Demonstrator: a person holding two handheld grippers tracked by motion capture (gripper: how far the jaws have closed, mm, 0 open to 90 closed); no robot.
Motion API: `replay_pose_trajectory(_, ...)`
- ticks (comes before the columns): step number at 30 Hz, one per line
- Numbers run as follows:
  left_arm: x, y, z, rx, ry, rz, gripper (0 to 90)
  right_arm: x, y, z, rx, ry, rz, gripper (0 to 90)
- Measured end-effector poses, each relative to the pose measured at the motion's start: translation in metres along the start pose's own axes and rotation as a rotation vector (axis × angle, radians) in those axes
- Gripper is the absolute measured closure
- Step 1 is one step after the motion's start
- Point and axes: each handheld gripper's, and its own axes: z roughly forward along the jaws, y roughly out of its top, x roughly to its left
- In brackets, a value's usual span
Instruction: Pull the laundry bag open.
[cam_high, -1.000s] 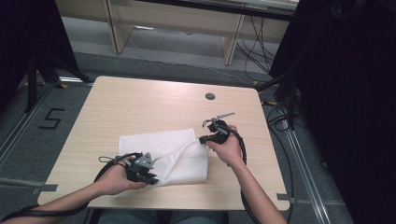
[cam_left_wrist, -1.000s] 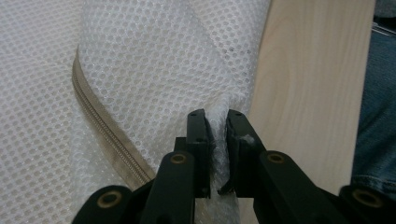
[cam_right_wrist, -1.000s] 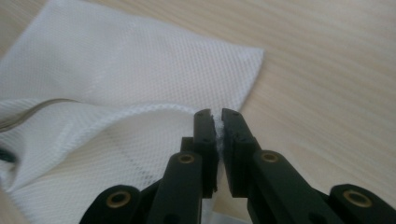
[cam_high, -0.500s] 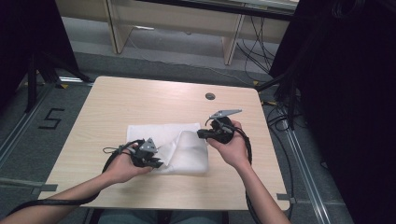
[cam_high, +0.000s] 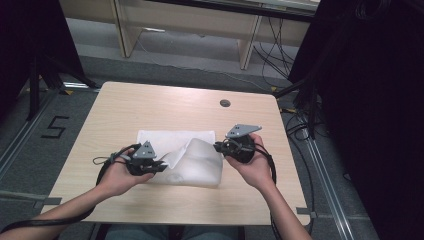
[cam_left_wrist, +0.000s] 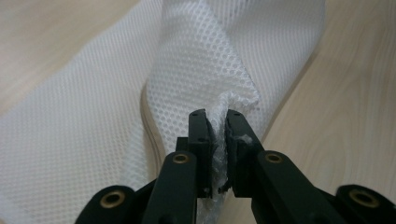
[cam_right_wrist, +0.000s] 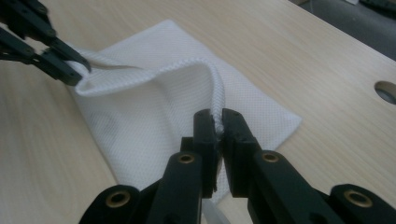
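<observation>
A white mesh cloth (cam_high: 192, 159) lies on the wooden table (cam_high: 150, 107), its near layer lifted and folded back. My left gripper (cam_high: 162, 166) is shut on the cloth's left corner; in the left gripper view the mesh (cam_left_wrist: 201, 74) bunches between the jaws of that gripper (cam_left_wrist: 217, 122). My right gripper (cam_high: 218, 147) is shut on the cloth's right edge, and in the right gripper view the hem (cam_right_wrist: 212, 79) runs into its jaws (cam_right_wrist: 218, 120). The left gripper (cam_right_wrist: 70, 70) also appears there at upper left, holding the same lifted edge.
A round cable hole (cam_high: 225, 103) sits in the table near its far right. Cables (cam_high: 272, 167) trail from both grippers. Beyond the table lie grey floor, a "5" marking (cam_high: 54, 127), and desk legs (cam_high: 247, 47).
Both grippers have moved toward the table's far side and lifted, carrying the cloth's near edge up and over the rest of the cloth.
</observation>
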Motion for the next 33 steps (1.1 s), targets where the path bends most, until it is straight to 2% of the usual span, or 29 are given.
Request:
replay_pose_trajectory(1,-0.002,-0.005,0.003,0.02,-0.005,0.001,82.0,0.005,-0.002,-0.001,-0.002,0.006,-0.03,85.5)
replay_pose_trajectory(2,-0.003,-0.009,0.006,0.026,-0.013,0.0,81.9,0.011,-0.003,-0.001,0.005,0.022,-0.031,85.5)
replay_pose_trajectory(3,-0.005,-0.011,0.008,0.031,-0.011,-0.012,81.9,0.016,-0.005,-0.001,0.001,0.039,-0.055,85.5)
replay_pose_trajectory(4,-0.005,-0.014,0.01,0.042,-0.019,-0.001,81.9,0.02,-0.006,0.0,0.001,0.052,-0.065,85.5)
replay_pose_trajectory(7,-0.005,-0.015,0.012,0.048,-0.022,-0.001,81.9,0.038,-0.009,0.002,0.009,0.127,-0.122,85.6)
replay_pose_trajectory(8,-0.005,-0.015,0.012,0.047,-0.018,-0.002,81.9,0.042,-0.009,0.003,0.012,0.168,-0.147,85.6)
replay_pose_trajectory(9,-0.004,-0.015,0.011,0.05,-0.026,-0.022,81.9,0.054,-0.011,0.005,0.041,0.213,-0.13,85.6)
replay_pose_trajectory(10,-0.004,-0.015,0.011,0.05,-0.026,-0.022,81.8,0.054,-0.011,0.005,0.041,0.213,-0.13,85.6)
replay_pose_trajectory(11,-0.005,-0.016,0.011,0.05,-0.027,-0.024,81.8,0.056,-0.012,0.008,0.049,0.239,-0.165,85.6)
replay_pose_trajectory(13,-0.004,-0.016,0.009,0.05,-0.027,-0.017,81.8,0.065,-0.016,0.013,0.089,0.264,-0.183,85.6)
replay_pose_trajectory(14,-0.004,-0.017,0.007,0.048,-0.03,-0.014,81.7,0.07,-0.019,0.015,0.13,0.287,-0.146,85.7)
replay_pose_trajectory(16,-0.004,-0.017,0.002,0.035,-0.036,-0.016,81.7,0.072,-0.025,0.021,0.155,0.319,-0.197,85.6)
replay_pose_trajectory(17,-0.003,-0.017,-0.001,0.032,-0.04,-0.018,81.7,0.074,-0.028,0.022,0.175,0.325,-0.179,85.7)
replay_pose_trajectory(19,-0.002,-0.019,-0.007,0.017,-0.042,-0.023,81.7,0.074,-0.03,0.024,0.184,0.333,-0.184,85.7)
replay_pose_trajectory(20,-0.001,-0.021,-0.01,0.019,-0.042,-0.028,81.6,0.075,-0.033,0.024,0.209,0.341,-0.166,85.7)
replay_pose_trajectory(21,0.0,-0.022,-0.013,0.018,-0.045,-0.024,81.6,0.074,-0.035,0.025,0.211,0.349,-0.209,85.7)
replay_pose_trajectory(22,-0.002,-0.025,-0.016,0.011,-0.062,-0.055,81.4,0.077,-0.04,0.024,0.252,0.363,-0.174,85.7)
replay_pose_trajectory(23,-0.002,-0.026,-0.018,0.019,-0.061,-0.05,81.4,0.077,-0.04,0.024,0.252,0.363,-0.174,85.7)
replay_pose_trajectory(24,-0.002,-0.028,-0.022,0.011,-0.074,-0.035,81.4,0.077,-0.041,0.024,0.253,0.373,-0.191,85.7)
replay_pose_trajectory(25,-0.004,-0.03,-0.025,0.013,-0.076,-0.038,81.3,0.076,-0.043,0.024,0.259,0.381,-0.207,85.7)
replay_pose_trajectory(26,-0.005,-0.032,-0.027,0.009,-0.081,-0.042,81.3,0.077,-0.046,0.022,0.276,0.377,-0.182,85.7)
replay_pose_trajectory(29,-0.009,-0.036,-0.034,0.026,-0.085,-0.042,81.2,0.075,-0.051,0.02,0.299,0.37,-0.184,85.6)
replay_pose_trajectory(30,-0.008,-0.038,-0.036,0.041,-0.094,-0.025,81.2,0.074,-0.054,0.019,0.307,0.364,-0.186,85.6)
replay_pose_trajectory(31,-0.01,-0.039,-0.038,0.045,-0.093,-0.026,81.2,0.074,-0.056,0.017,0.322,0.363,-0.166,85.6)
replay_pose_trajectory(32,-0.012,-0.04,-0.038,0.046,-0.098,-0.032,81.2,0.073,-0.059,0.017,0.318,0.355,-0.182,85.6)
replay_pose_trajectory(33,-0.012,-0.042,-0.039,0.066,-0.109,-0.014,81.1,0.073,-0.06,0.016,0.326,0.357,-0.172,85.6)
